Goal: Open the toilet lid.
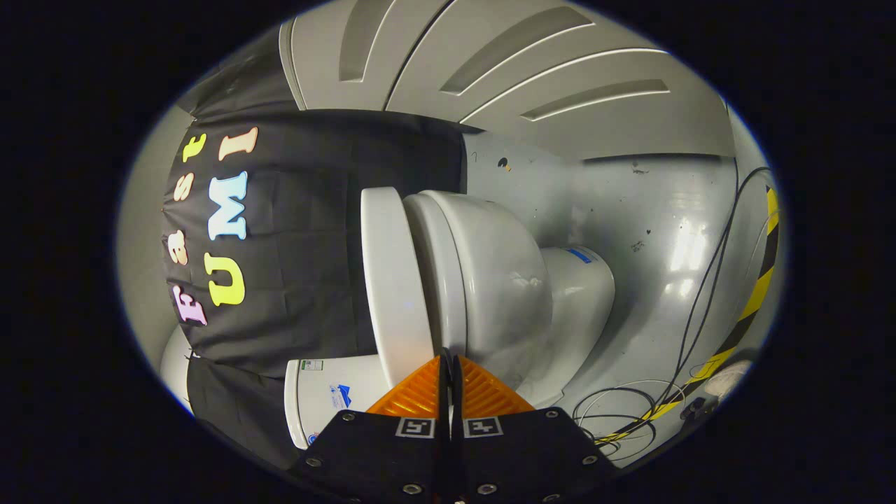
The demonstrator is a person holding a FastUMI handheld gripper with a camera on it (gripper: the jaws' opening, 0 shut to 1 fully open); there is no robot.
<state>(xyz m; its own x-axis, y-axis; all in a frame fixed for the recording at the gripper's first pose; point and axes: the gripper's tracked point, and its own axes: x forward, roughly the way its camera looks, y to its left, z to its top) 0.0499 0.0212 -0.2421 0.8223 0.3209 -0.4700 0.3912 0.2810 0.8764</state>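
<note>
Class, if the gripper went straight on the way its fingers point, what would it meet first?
Probably the toilet lid: the gripper, fingers together, points at the lid's edge where it meets the seat. Depth is unclear.

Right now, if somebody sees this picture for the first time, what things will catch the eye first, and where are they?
The white toilet stands out first, seen rolled sideways just ahead of the gripper, with its lid closed on the seat. The gripper's fingers are closed together with nothing between them, their tips close to the edge of the lid. Beyond the toilet, black cables and a yellow-and-black striped tape run over the glossy grey floor.
</note>
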